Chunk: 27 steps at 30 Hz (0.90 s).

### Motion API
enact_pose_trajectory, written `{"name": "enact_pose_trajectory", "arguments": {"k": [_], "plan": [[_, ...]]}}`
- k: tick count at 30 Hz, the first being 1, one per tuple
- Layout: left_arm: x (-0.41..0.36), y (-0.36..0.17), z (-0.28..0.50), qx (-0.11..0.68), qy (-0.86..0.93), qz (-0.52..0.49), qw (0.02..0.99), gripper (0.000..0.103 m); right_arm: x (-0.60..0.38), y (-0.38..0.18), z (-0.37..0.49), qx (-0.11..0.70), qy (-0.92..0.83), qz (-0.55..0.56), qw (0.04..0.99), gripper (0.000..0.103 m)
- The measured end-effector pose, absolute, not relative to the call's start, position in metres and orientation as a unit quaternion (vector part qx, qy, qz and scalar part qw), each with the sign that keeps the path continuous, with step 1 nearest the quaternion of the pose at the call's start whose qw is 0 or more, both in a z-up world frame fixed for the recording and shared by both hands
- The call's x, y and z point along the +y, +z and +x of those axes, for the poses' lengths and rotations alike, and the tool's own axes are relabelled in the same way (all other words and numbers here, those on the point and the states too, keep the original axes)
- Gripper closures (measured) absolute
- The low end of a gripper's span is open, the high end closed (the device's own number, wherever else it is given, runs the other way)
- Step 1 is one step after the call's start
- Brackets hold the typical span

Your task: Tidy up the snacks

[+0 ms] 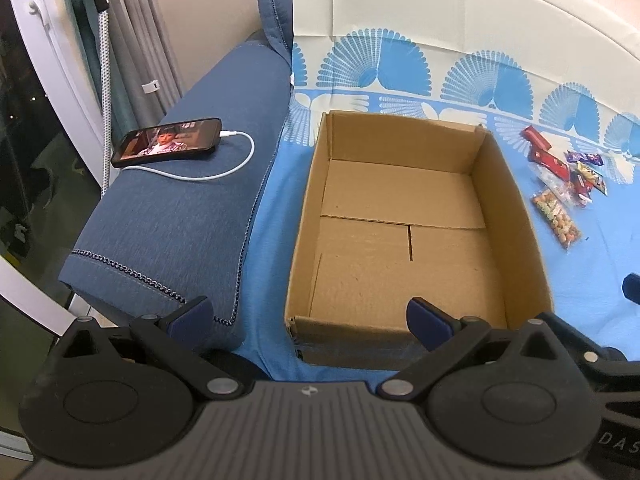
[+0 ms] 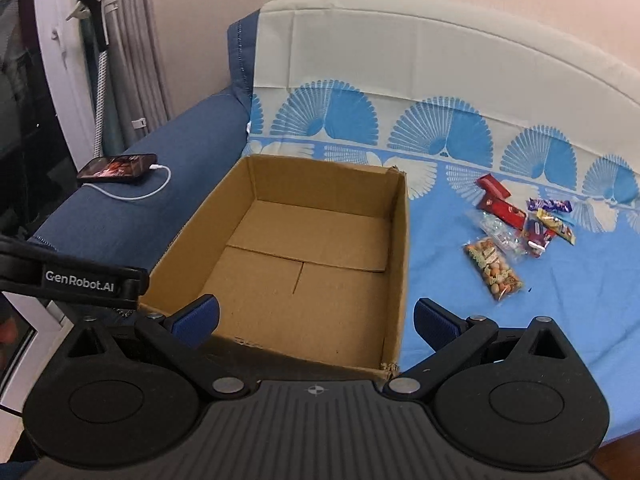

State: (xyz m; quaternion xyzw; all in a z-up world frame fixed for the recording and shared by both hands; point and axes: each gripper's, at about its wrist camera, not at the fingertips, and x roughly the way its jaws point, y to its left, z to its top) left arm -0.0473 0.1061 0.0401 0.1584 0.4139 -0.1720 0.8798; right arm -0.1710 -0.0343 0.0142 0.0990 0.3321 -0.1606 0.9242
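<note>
An open cardboard box sits on the blue sheet with nothing inside it. To its right lies a small heap of snacks: a clear bag of nuts, red wrappers, a purple bar and a yellow bar. My left gripper hovers open over the box's near wall. My right gripper hangs open over the box's near right corner. Neither holds anything. Part of the left gripper's body shows at the left of the right wrist view.
A phone with a white charging cable lies on the blue sofa armrest left of the box. The sheet covers the seat and backrest. Curtains and a window frame stand at far left.
</note>
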Motion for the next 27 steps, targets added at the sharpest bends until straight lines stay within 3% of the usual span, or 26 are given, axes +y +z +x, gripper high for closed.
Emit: {"name": "enact_pose_trajectory", "arguments": {"k": [27], "plan": [[0.111,0.04,-0.067,0.4,-0.184,0.164,0.883,0.0,-0.038,0.026,-0.198,0.322,-0.152,0.118,0.927,0.0]]}}
